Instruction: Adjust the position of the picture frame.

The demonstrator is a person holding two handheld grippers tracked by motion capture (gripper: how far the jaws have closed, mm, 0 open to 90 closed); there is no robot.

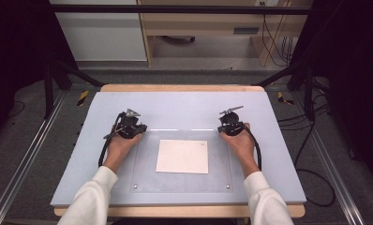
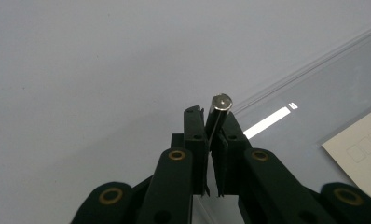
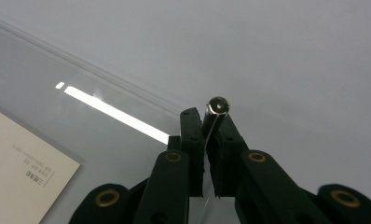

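At the far left corner of the clear acrylic sheet point(image 1: 182, 159), which lies on the grey tabletop point(image 1: 184, 105), the left tongs point(image 1: 134, 127) are clamped shut on a small metal pin point(image 2: 219, 109), its round flat head standing just beyond the jaw tips in the left gripper view and its thin shank running down between the pads. The pin hangs close over bare tabletop just outside the sheet's edge, near the bright reflected strip of light point(image 2: 266, 122). Under or on the middle of the sheet lies a cream paper card point(image 1: 182, 156) with faint printing, well apart from either hand. At the far right corner the right tongs point(image 1: 231, 126) are likewise closed on a second metal pin point(image 3: 216, 111), dark round head past the tips, again poised by the sheet's far edge. I judge the step in hand to be bringing both pins down to the sheet's far corners, perhaps to seat them as fasteners like the two small studs point(image 1: 136, 186) at its near corners, though no hole is clear enough to confirm. The next move calls for lining each shank upright over its corner spot, lowering it straight, and keeping the grip firm until it seats.
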